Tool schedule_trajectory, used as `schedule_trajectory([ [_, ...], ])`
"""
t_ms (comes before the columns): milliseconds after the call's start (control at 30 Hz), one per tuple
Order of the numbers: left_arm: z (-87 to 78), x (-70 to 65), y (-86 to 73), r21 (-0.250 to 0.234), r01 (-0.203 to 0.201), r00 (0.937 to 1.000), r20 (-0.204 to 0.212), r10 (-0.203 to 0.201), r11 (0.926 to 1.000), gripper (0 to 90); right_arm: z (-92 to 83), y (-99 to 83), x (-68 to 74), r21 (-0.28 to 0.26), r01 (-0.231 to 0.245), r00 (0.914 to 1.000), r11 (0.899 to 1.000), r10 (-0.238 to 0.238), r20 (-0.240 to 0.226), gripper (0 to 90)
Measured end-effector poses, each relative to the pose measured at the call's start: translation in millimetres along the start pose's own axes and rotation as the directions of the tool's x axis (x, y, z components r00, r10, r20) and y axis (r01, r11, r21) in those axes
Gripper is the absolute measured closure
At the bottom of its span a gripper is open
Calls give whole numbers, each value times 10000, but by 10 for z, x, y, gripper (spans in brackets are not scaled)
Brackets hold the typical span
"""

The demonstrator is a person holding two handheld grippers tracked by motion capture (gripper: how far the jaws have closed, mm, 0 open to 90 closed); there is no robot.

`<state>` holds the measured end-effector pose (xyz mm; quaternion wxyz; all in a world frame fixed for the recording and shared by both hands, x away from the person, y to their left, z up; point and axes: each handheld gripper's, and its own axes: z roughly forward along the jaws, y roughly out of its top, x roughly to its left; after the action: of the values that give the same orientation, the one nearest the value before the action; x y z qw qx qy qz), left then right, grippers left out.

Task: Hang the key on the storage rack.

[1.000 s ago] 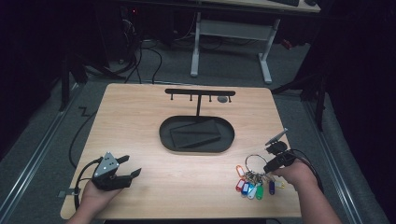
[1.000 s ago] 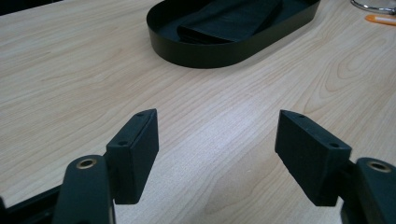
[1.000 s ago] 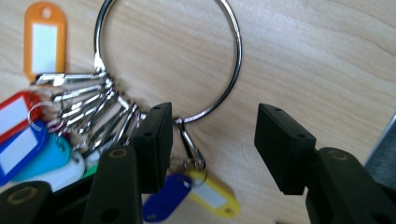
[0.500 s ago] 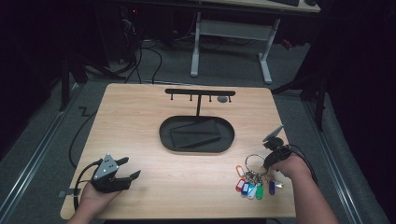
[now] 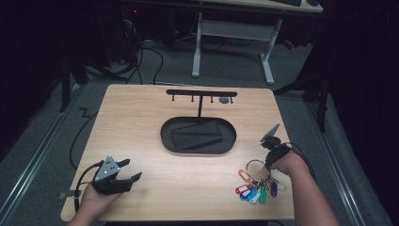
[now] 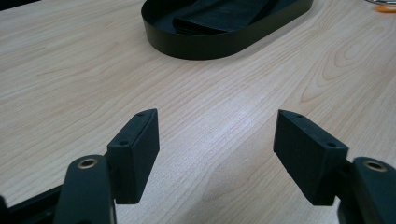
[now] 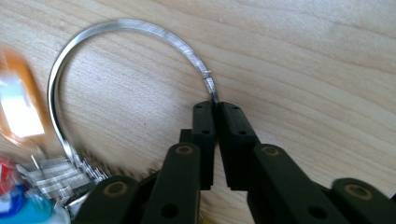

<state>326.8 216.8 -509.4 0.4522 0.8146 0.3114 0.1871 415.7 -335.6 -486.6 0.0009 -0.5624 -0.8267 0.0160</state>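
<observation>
the right gripper (image 7: 215,109) has its two black jaws pressed together on the thin metal band of a large key ring (image 7: 93,56), which lies flat on the light wooden surface (image 7: 303,56); the band enters the jaws from above and curves away to the left in a wide loop. in the right gripper view a blurred orange tag (image 7: 16,105) sits at the left edge against the ring, and a cluster of small metal rings with red and blue tags (image 7: 28,196) crowds the bottom left corner. in the high view the right gripper (image 5: 271,147) is at the near right part of the surface (image 5: 141,122), held by the person's right hand (image 5: 287,162), with the key ring (image 5: 256,165) just left of the hand and the bunch of coloured key tags (image 5: 256,190) fanned out below it toward the near edge.

the left gripper (image 5: 126,170) rests at the near left of the surface in the person's left hand (image 5: 96,200), well apart from the keys. its jaws stand wide apart with nothing between them, only bare wood showing in the gap in the left gripper view (image 6: 217,140).

in the middle of the surface sits a black oval tray (image 5: 197,135) with a dark flat item lying in it, and behind it rises a black t-shaped rack (image 5: 201,94) with small pegs under its crossbar. the tray (image 6: 224,44) appears ahead of the left gripper's jaws.
</observation>
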Motion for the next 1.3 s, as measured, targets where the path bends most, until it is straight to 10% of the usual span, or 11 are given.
schedule_trajectory([
  [467,29,-19,9,34,-115,9999,81,115,9999,320,-141,-14,198,-244,1283,9877,9914,-1256,929,870],
  [1300,33,-52,23,-1,-336,9990,283,336,9994,321,-1062,-132,605,-1048,2465,9683,9634,-2404,677,878],
])
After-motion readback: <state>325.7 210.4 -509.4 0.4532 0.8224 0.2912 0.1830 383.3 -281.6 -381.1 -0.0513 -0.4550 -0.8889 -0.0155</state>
